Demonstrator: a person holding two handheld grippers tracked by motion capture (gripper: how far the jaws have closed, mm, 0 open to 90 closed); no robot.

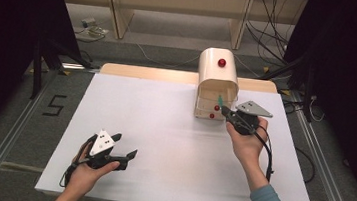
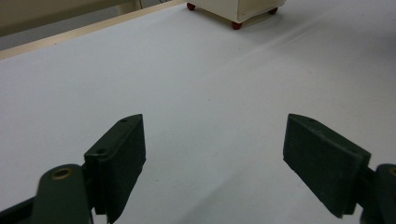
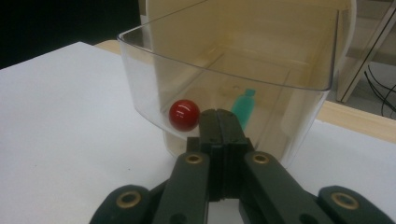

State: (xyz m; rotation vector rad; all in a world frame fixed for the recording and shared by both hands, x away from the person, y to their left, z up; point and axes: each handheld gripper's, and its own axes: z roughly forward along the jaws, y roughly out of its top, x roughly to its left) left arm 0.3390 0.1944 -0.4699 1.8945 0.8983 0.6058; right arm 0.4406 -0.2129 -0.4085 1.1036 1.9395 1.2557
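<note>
A cream drawer cabinet (image 1: 217, 77) with red knobs stands at the back right of the white table (image 1: 163, 129). Its clear middle drawer (image 3: 224, 60) is pulled out, with a red knob (image 3: 184, 115) on the front. Inside lies a small teal piece (image 3: 243, 106), seen through the clear wall. My right gripper (image 3: 219, 115) is shut, its tips just right of the knob and against the drawer front, with nothing visible between the jaws. In the high view my right gripper (image 1: 224, 109) sits at the cabinet's front right corner. My left gripper (image 1: 125, 145) rests open and empty at the front left.
The cabinet's base (image 2: 238, 8) on red feet (image 2: 237, 25) lies far ahead in the left gripper view. Wooden shelf legs (image 1: 117, 13) and loose cables (image 1: 274, 35) are on the floor beyond the table. Bare white tabletop stretches between the two hands.
</note>
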